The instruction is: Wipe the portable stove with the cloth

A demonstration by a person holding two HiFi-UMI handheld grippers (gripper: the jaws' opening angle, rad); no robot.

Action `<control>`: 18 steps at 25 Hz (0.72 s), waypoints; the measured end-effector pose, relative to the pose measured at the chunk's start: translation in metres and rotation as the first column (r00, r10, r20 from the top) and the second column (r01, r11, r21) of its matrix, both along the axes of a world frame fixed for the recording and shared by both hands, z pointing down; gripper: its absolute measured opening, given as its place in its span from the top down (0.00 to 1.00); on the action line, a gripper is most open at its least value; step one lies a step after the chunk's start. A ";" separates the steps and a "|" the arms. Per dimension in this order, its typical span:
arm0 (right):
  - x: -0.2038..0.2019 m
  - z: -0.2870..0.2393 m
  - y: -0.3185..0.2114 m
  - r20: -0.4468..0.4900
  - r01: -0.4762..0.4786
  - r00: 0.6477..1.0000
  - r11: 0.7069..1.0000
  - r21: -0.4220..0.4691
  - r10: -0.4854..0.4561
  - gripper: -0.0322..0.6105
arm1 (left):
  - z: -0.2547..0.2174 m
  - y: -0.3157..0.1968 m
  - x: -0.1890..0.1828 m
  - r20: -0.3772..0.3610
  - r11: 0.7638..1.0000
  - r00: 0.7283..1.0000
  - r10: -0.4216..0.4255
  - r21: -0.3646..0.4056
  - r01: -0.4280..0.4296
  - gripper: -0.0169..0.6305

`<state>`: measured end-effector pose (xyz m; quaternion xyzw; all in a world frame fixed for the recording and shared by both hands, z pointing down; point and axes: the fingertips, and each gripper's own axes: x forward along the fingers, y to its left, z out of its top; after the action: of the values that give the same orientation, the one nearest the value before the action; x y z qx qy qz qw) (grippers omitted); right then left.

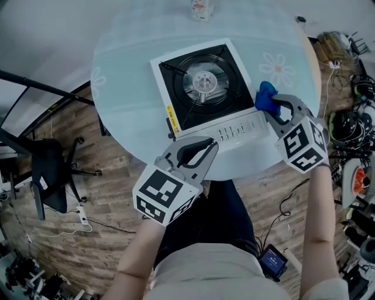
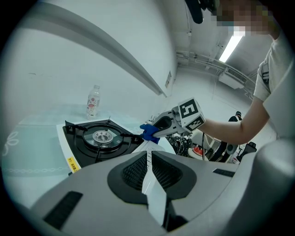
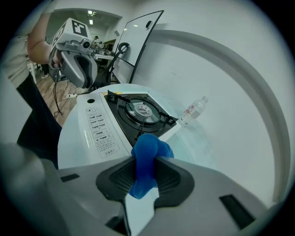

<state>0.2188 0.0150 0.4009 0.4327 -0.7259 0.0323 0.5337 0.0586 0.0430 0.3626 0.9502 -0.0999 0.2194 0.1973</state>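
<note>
We hold the blue cloth (image 1: 265, 95) bunched tight in the jaws of our right gripper (image 1: 268, 106), at about four o'clock of the stove (image 1: 202, 88), just beside its edge. Our left gripper (image 1: 210, 146) has its jaws pressed together on nothing, tips near the stove's front at six o'clock. A bottle (image 1: 201, 9) stands at twelve o'clock on the table (image 1: 123, 88).

The head view looks steeply down from high up on the round surface (image 1: 123, 76), the stove (image 1: 202, 82), the left tongs (image 1: 208, 146) and the right tongs (image 1: 269, 104). The left gripper view sits low at the stove's front and looks across it to the right tongs. The right gripper view, close beside the stove, looks over to the left tongs. All three show the stove and the bottle (image 1: 201, 9).
</note>
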 end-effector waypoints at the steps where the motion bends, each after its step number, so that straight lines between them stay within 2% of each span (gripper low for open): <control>1: 0.000 -0.002 0.003 -0.011 -0.004 1.000 1.000 0.004 0.004 0.78 | 0.000 0.001 -0.001 -0.001 1.000 1.000 0.001 -0.001 -0.001 0.90; 7: -0.011 -0.006 0.020 0.042 -0.067 0.997 0.998 -0.004 0.067 0.78 | 0.000 0.005 -0.006 -0.003 1.000 1.000 0.003 -0.010 -0.003 0.90; 14: -0.036 0.002 0.034 0.078 -0.081 0.994 0.997 -0.015 0.082 0.78 | 0.002 0.009 -0.012 -0.001 1.000 1.000 -0.003 -0.007 0.003 0.90; 18: -0.048 0.006 0.037 0.150 -0.122 0.981 0.992 -0.025 0.124 0.78 | 0.004 0.008 -0.018 -0.002 1.000 1.000 -0.020 -0.010 0.020 0.90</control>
<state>0.1708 0.0516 0.4071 0.4687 -0.7359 0.1038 0.4775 0.0409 0.0506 0.3663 0.9484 -0.1080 0.2171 0.2045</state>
